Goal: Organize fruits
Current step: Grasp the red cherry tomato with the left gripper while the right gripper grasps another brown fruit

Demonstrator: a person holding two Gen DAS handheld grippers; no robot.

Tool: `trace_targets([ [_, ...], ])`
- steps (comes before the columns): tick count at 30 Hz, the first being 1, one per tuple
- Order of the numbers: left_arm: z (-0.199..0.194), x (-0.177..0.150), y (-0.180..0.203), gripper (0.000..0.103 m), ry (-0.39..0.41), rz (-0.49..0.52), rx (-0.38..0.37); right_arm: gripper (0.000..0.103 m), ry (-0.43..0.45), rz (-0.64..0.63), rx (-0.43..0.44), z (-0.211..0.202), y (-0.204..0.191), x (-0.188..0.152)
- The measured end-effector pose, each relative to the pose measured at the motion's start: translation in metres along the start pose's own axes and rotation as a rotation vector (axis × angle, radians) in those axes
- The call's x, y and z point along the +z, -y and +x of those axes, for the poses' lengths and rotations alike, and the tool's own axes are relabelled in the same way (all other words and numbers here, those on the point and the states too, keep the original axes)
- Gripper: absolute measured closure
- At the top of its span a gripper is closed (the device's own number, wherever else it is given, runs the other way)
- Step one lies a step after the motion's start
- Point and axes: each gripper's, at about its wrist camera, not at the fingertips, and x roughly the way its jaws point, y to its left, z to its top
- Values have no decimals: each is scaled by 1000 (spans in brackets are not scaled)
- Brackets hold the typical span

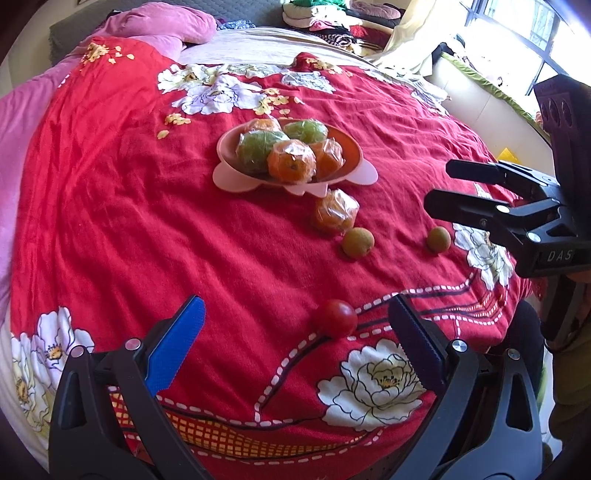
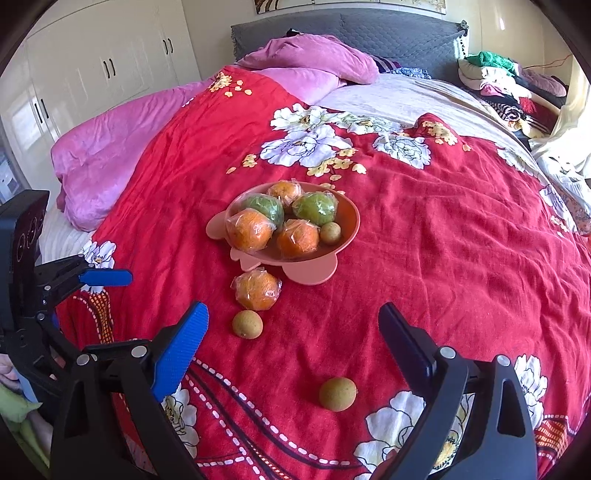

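Observation:
A pink bowl [image 1: 229,177] [image 2: 317,275] on the red flowered bedspread holds plastic-wrapped oranges, two wrapped green fruits and one small brown fruit [image 2: 330,232]. In front of it lie a wrapped orange [image 1: 336,216] [image 2: 256,290] and two small brown fruits [image 1: 357,242] [image 1: 439,239] [image 2: 247,324] [image 2: 338,393]. A red tomato [image 1: 336,317] rests nearer the bed's foot. My left gripper [image 1: 295,328] is open, with the tomato between its fingers but untouched. My right gripper [image 2: 293,310] [image 1: 437,184] is open above the nearest small brown fruit and holds nothing.
A pink quilt [image 2: 110,147] and pillow [image 2: 314,55] lie at the head of the bed. Piled clothes [image 2: 509,85] sit at the far right corner. White wardrobe doors [image 2: 92,66] stand on the left. The bed's edge [image 1: 517,302] drops off near the right gripper, below a bright window [image 1: 524,33].

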Motion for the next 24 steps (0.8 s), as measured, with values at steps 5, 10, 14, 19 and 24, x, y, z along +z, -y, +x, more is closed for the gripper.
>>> trace_targets([
  [5, 5, -10, 7, 15, -28, 28, -19, 10, -16, -8, 8, 5, -5, -4],
  [10, 12, -16, 11, 33, -49, 47, -49, 10, -36, -15, 13, 11, -8, -7],
  [14, 16, -15, 15, 45, -47, 57, -74, 10, -51, -25, 23, 17, -13, -9],
  [19, 24, -14, 22, 56, -58, 77, -100, 11, -75, -34, 37, 27, -16, -11],
  [24, 32, -13, 23, 65, -67, 81, -107, 24, -111, -47, 65, 40, -18, -11],
])
